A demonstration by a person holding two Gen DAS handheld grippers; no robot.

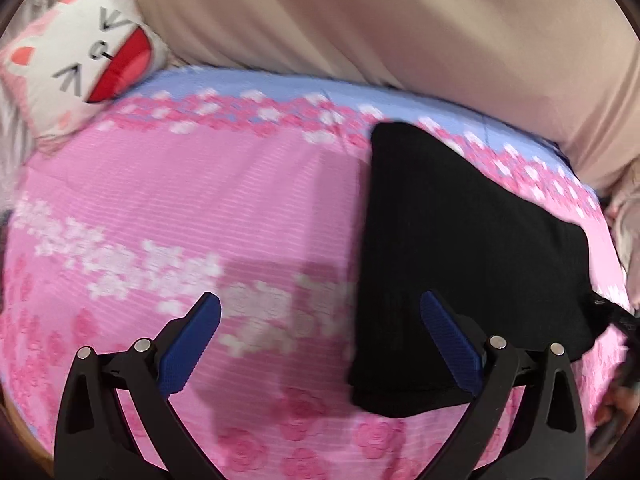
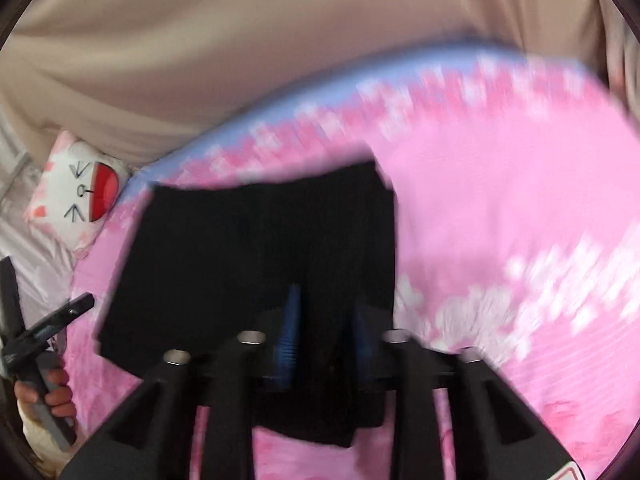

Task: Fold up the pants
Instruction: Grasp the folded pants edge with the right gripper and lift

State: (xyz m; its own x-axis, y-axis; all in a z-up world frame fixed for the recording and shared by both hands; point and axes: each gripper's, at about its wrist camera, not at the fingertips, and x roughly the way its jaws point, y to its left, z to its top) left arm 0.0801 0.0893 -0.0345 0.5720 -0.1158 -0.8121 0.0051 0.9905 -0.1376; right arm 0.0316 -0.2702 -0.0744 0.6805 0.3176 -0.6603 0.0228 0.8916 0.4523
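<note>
Pants (image 2: 256, 264) lie folded, long axis running away from R gripper (image 2: 326, 320), which looks clamped on near hem, tho blurry. L gripper (image 1: 320, 344) spread wide, empty, just left of pants.

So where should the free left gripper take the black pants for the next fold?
Probably the near left corner of the pants, approached from the bare sheet side: that edge lies straight and flat, and the open left gripper is beside it. The right gripper straddles the near hem.
</note>
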